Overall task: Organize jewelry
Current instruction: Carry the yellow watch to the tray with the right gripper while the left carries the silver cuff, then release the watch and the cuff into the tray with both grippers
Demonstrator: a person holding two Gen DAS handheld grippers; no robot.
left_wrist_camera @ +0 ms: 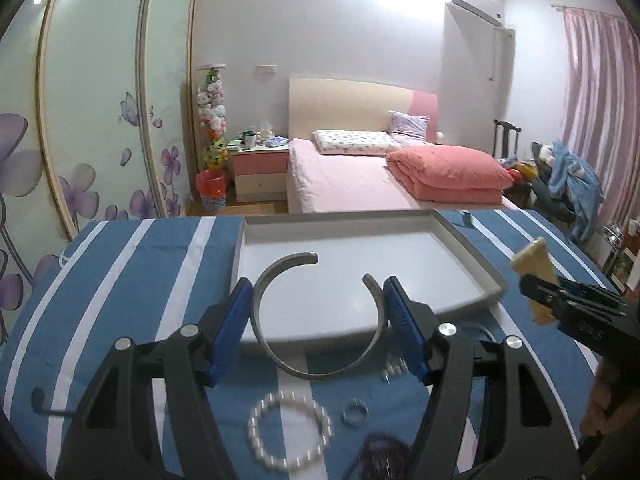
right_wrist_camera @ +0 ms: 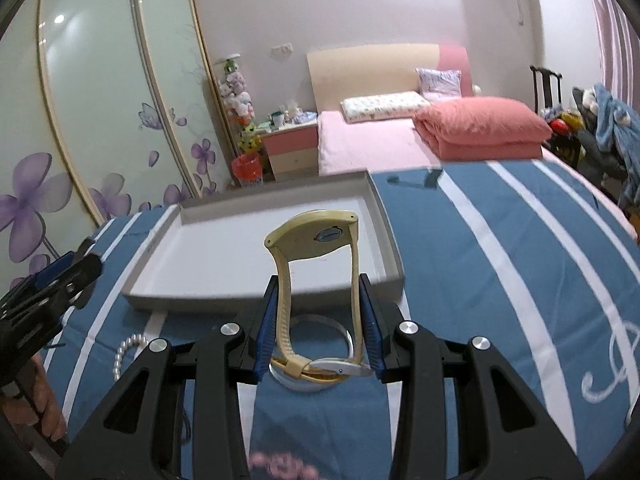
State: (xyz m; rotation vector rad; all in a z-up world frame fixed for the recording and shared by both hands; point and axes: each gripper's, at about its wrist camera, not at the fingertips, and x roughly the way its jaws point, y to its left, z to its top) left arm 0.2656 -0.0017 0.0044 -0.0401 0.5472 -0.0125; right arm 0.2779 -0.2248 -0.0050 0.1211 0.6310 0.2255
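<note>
The silver cuff bangle (left_wrist_camera: 320, 320), stiff, smooth and likely slippery, is pinched across its width by the left gripper (left_wrist_camera: 320, 320) jaws just short of the white tray (left_wrist_camera: 472, 248). The right gripper (right_wrist_camera: 320, 328) jaws pinch the yellow watch (right_wrist_camera: 316, 280) by its flexible straps, near the tray's front edge. Light pieces; hold the bangle's sides, away from its open gap.

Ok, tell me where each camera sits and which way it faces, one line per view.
Left wrist: on the left gripper, looking forward and slightly down over the striped cloth at the grey tray and bed beyond; it grips a silver cuff bangle; the right gripper shows at right.
Right wrist: on the right gripper, same heading; it grips a yellow watch; the left gripper and a hand show at left.
Shared: tray, cloth, pearl bracelet, bed, wardrobe.
</note>
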